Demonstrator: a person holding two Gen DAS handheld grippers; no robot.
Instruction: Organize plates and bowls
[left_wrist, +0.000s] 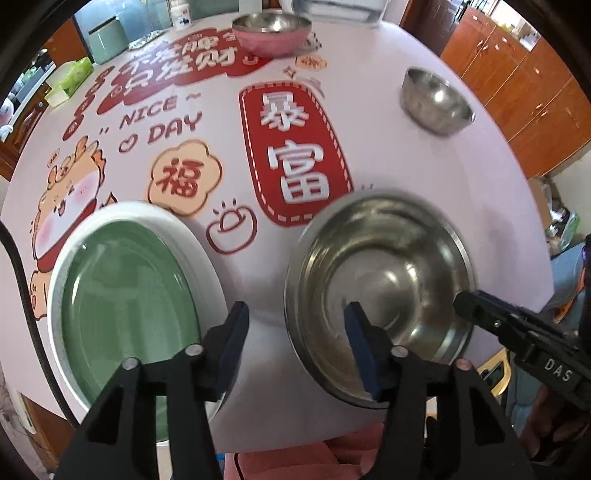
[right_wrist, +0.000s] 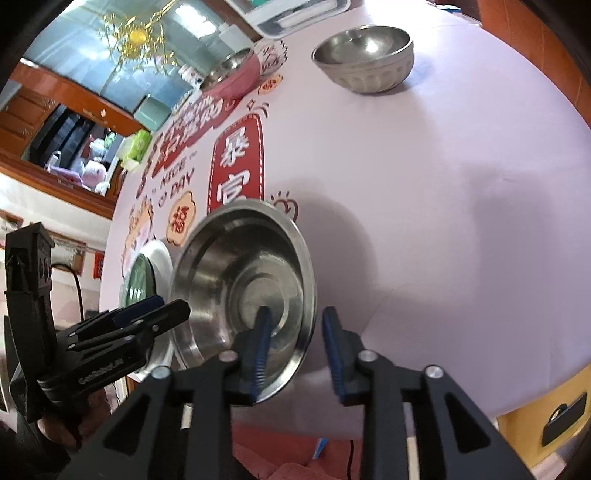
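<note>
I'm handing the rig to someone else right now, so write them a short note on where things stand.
Left claw: open, empty, over the gap between the green plate and the wide steel bowl.
Right claw: open, straddling that bowl's near rim, not closed on it.
On the table: green plate and wide steel bowl side by side near the front edge; small steel bowl at the far right; pink bowl at the far side.
Done: nothing stacked.
Left: gather bowls together, sort out the plate.
</note>
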